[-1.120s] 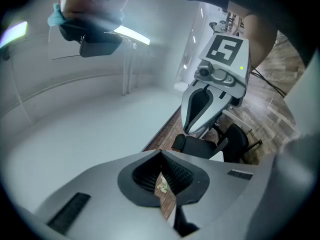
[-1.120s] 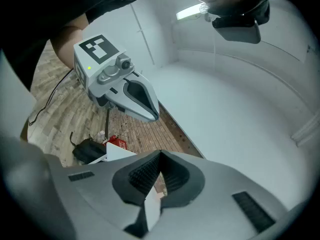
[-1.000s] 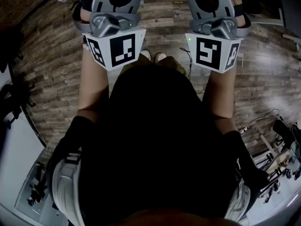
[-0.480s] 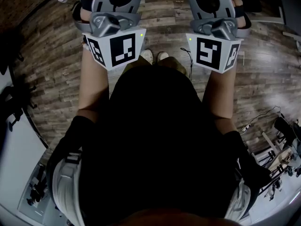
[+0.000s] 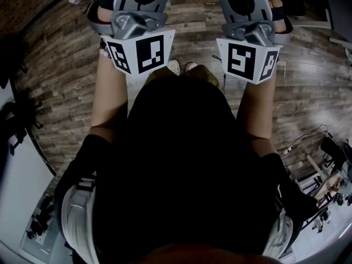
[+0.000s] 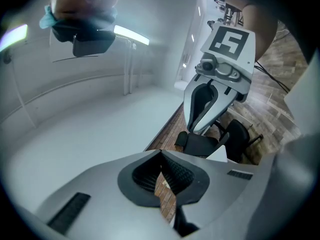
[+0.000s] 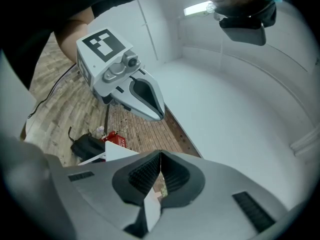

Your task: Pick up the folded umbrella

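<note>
While both forearms are held out level and side by side above the wooden floor, the left claw and the right claw are seen closed, pads together on nothing. Only square black-and-white patterns are borne by the marker cubes. Print on a red pack cannot be read. The folded umbrella is shown in no view.

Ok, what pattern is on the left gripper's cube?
The cube carries black square markers on white, clearest in head view.
</note>
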